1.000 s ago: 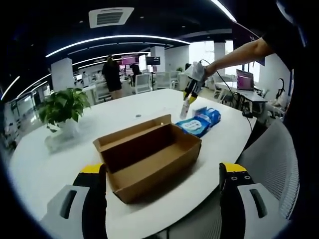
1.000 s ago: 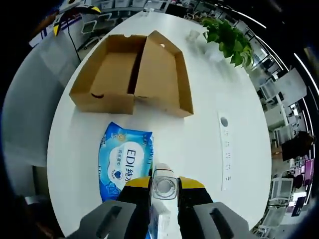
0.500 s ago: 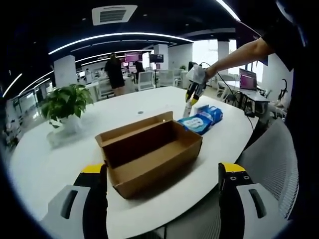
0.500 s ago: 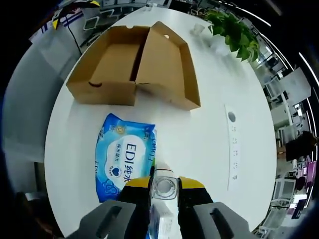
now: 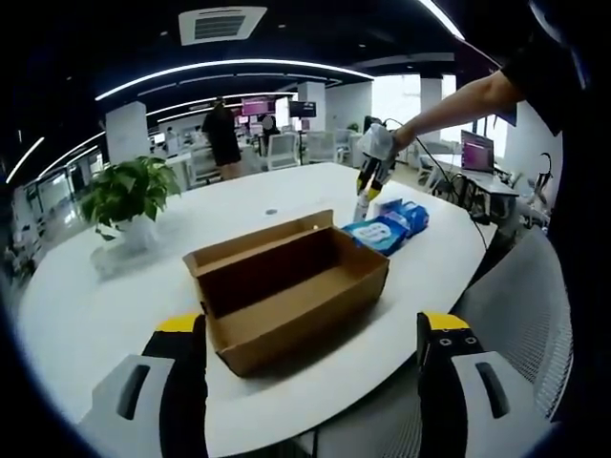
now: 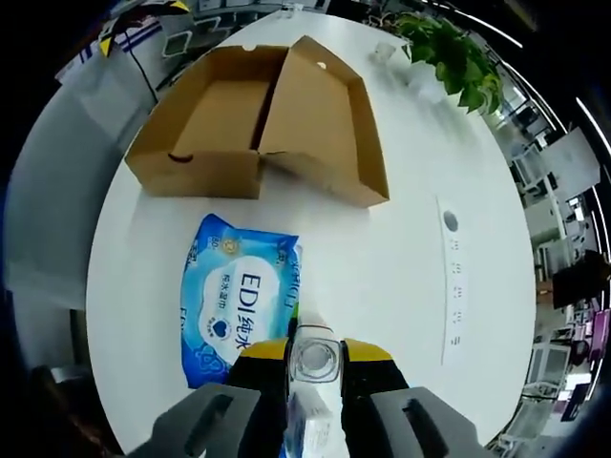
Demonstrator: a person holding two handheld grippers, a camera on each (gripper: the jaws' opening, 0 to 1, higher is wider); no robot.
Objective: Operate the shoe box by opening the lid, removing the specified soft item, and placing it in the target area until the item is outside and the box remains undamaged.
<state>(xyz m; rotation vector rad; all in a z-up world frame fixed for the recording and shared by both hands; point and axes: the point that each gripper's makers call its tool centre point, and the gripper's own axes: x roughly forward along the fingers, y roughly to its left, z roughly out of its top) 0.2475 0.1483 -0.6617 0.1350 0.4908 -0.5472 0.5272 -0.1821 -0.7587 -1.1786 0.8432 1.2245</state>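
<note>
Open shoe box (image 5: 286, 291), wipes pack (image 6: 239, 298) lying outside it
Right gripper (image 6: 314, 361) clenched on a small bottle (image 6: 314, 358), pack just ahead-left; left gripper view shows left gripper (image 5: 310, 382) spread wide, box ahead

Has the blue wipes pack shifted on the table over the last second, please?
No. The wipes pack keeps its gap and angle to the open shoe box; the camera itself moved.

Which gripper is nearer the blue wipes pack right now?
Right. The right gripper, shut on a small bottle, hangs just above the table beside the blue wipes pack. The left gripper sits back at the table's near edge, with the open cardboard box between.
</note>
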